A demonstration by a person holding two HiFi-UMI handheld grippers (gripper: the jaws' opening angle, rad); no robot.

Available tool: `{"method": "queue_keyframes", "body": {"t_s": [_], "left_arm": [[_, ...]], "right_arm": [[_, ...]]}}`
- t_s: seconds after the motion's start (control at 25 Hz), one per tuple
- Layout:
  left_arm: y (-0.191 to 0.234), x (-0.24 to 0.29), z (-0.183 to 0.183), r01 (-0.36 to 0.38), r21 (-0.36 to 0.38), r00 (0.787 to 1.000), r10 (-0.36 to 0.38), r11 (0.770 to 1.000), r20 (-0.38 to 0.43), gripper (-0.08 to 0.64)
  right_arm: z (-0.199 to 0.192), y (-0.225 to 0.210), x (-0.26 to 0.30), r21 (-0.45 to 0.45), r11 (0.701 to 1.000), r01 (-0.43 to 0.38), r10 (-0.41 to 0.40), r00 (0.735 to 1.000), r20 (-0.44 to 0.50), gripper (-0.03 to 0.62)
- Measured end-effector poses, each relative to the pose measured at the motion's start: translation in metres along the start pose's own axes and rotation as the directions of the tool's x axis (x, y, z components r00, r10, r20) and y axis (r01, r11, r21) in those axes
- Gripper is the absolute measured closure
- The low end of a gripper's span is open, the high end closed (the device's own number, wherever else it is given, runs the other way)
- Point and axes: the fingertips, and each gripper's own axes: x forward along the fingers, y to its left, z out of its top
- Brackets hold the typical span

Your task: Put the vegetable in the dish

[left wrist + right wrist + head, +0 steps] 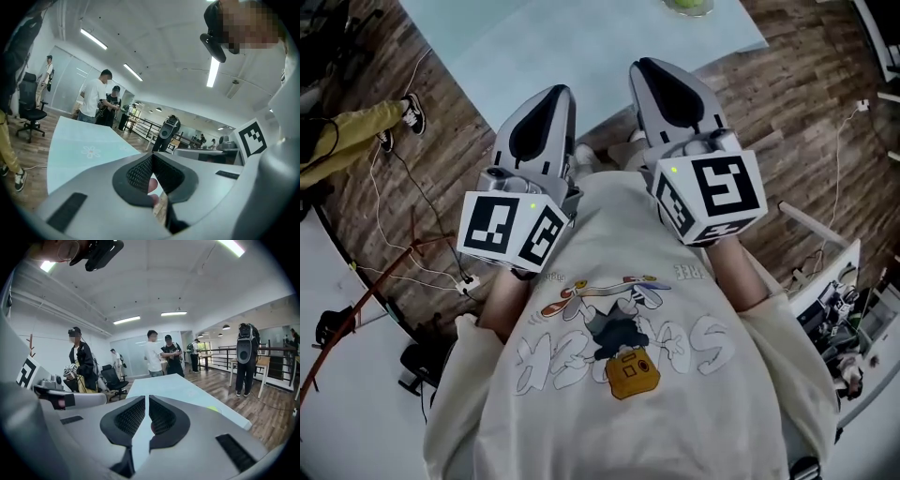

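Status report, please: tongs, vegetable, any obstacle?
Left tongs shut, empty. Right tongs shut, empty. Green thing far out on table, untouched. Nothing seen in the way.

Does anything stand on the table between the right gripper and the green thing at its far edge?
Nothing visible does. The pale blue table lies bare between the shut right gripper and the green thing, cut by the picture's edge.

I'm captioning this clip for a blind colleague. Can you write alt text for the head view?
A person looks down past a cream T-shirt at the left gripper and right gripper, held side by side near the chest, jaws shut and empty, aimed at a pale blue table. A green thing sits at the table's far edge; the floor is wood.
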Motion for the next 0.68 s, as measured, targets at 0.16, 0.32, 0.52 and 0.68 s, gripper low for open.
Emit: {"method": "queue_keyframes", "body": {"t_s": [0.16,0.32,0.52,0.68], "left_arm": [[-0.009,0.005,0.0,0.004,0.001,1.0,-0.004,1.0,0.007,0.558],[-0.01,0.004,0.001,0.002,-0.009,1.0,-0.001,1.0,0.013,0.558],[-0.005,0.001,0.0,-0.003,-0.019,1.0,0.003,1.0,0.013,0.558],[-0.005,-0.001,0.001,0.017,-0.01,1.0,-0.017,1.0,0.013,0.558]], "right_arm": [[-0.001,-0.005,-0.011,-0.022,0.999,0.023,-0.022,1.0,0.015,0.548],[0.0,-0.003,-0.012,-0.021,0.999,0.025,-0.024,0.999,0.022,0.548],[0.002,0.003,-0.01,-0.029,0.999,0.025,-0.024,0.999,0.029,0.549],[0.001,0.01,-0.01,-0.029,0.999,0.023,-0.022,0.999,0.028,0.549]]}}
